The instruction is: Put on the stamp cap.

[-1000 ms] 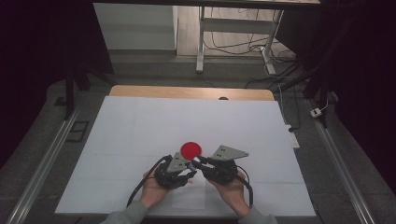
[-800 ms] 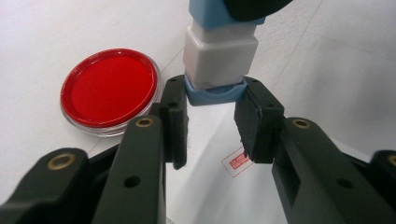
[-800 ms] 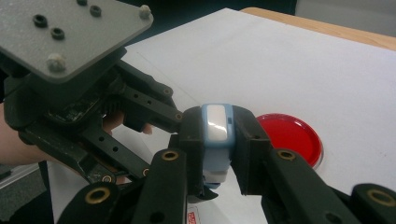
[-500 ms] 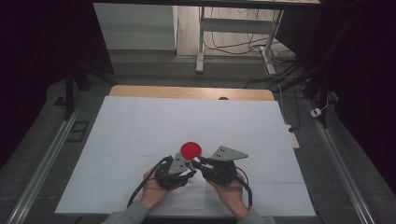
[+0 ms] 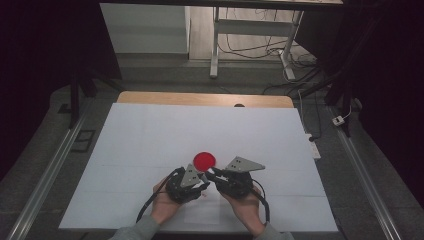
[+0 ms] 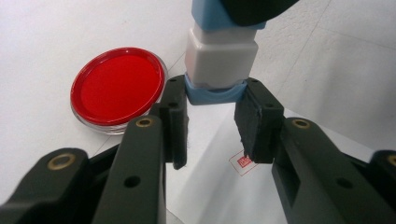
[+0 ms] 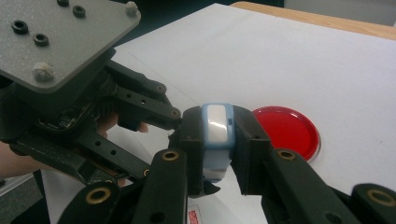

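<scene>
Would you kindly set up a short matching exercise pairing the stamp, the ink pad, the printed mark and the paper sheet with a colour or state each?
Things:
1. stamp
2. ink pad
3. printed mark
4. paper sheet

Descriptions:
A. round, red, lying open on the sheet
B. white, covering the tabletop
C. blue and white, clamped by the right gripper
D. small red square outline beneath the left gripper

Pairs: 1-C, 2-A, 3-D, 4-B

Even overhead light brightens the white table (image 5: 150, 140); dark surroundings, soft shadows, slightly blurred close-ups.
</scene>
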### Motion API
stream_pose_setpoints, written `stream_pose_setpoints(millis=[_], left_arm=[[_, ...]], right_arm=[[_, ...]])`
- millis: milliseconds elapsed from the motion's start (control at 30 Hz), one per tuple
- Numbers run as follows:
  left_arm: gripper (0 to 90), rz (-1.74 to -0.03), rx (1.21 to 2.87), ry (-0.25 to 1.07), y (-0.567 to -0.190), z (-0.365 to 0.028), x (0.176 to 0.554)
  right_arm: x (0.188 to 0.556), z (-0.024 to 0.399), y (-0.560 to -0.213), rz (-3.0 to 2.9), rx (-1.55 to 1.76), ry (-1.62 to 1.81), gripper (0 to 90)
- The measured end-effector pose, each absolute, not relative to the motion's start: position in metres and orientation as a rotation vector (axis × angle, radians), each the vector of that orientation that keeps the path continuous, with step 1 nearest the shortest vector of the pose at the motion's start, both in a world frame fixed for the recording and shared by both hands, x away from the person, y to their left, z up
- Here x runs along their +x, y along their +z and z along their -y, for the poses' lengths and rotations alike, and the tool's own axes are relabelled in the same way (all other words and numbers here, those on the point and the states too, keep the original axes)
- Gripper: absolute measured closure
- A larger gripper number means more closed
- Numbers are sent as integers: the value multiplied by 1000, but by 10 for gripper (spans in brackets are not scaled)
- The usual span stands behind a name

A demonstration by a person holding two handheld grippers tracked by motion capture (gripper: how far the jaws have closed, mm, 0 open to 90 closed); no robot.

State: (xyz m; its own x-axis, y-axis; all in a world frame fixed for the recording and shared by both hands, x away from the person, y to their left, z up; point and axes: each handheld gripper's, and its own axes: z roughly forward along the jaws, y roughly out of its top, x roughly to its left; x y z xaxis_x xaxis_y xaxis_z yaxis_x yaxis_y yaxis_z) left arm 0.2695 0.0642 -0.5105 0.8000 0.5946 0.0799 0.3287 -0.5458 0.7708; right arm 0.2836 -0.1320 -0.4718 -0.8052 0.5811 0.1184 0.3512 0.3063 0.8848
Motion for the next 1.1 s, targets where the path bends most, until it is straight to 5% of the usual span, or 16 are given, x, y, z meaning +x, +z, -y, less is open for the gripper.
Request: stream_pose_setpoints(millis=[1100], left_arm=[[652,-636,2214,521,-508,-62,265]], right_arm=[[286,132,-475,-2381,881,1505,752]])
